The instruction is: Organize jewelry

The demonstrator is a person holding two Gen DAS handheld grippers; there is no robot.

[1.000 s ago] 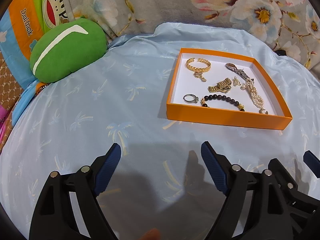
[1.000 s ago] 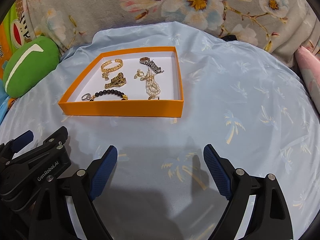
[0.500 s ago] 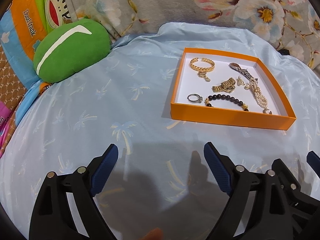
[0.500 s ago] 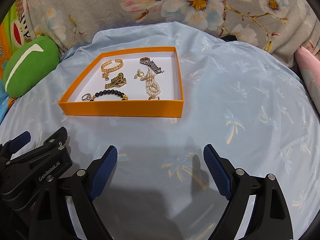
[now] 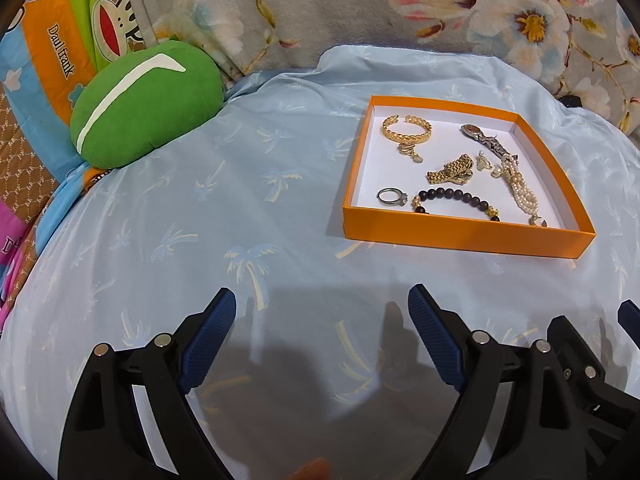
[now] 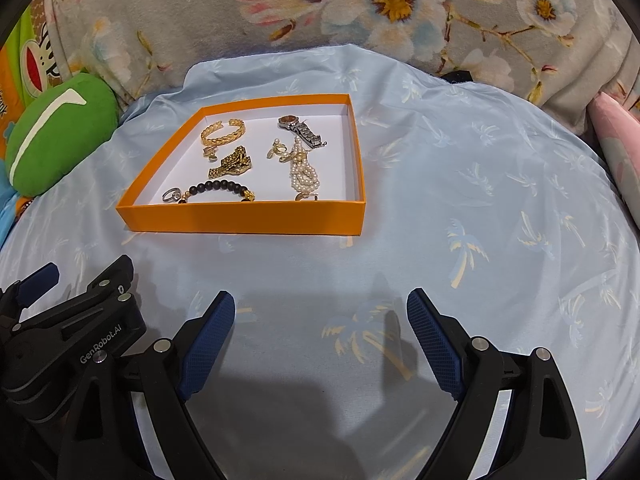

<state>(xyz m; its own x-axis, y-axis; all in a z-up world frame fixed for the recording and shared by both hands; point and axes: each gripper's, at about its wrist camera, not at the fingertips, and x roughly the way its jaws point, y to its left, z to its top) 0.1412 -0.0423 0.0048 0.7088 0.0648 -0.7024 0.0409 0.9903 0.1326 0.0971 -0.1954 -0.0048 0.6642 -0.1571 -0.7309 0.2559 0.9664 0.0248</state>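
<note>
An orange tray (image 5: 464, 237) (image 6: 244, 221) with a white floor lies on the pale blue sheet. In it are a gold cuff bracelet (image 5: 406, 129) (image 6: 222, 132), a gold chain (image 5: 450, 171), a silver ring (image 5: 391, 197) (image 6: 171, 194), a black bead bracelet (image 5: 456, 197) (image 6: 218, 188), a pearl strand (image 5: 522, 192) (image 6: 304, 172) and a metal watch (image 5: 486, 139) (image 6: 302, 128). My left gripper (image 5: 322, 320) is open and empty, in front and left of the tray. My right gripper (image 6: 320, 320) is open and empty, in front of the tray.
A green cushion (image 5: 144, 104) (image 6: 56, 136) and a cartoon-print pillow (image 5: 48, 56) lie at the back left. A floral blanket (image 6: 360, 12) runs along the back. A pink pillow (image 6: 618, 148) is at the right. The left gripper's body (image 6: 68, 332) shows beside my right one.
The left gripper has drawn back and turned slightly left, so the tray sits farther right and higher in its view. The right gripper has barely moved.
</note>
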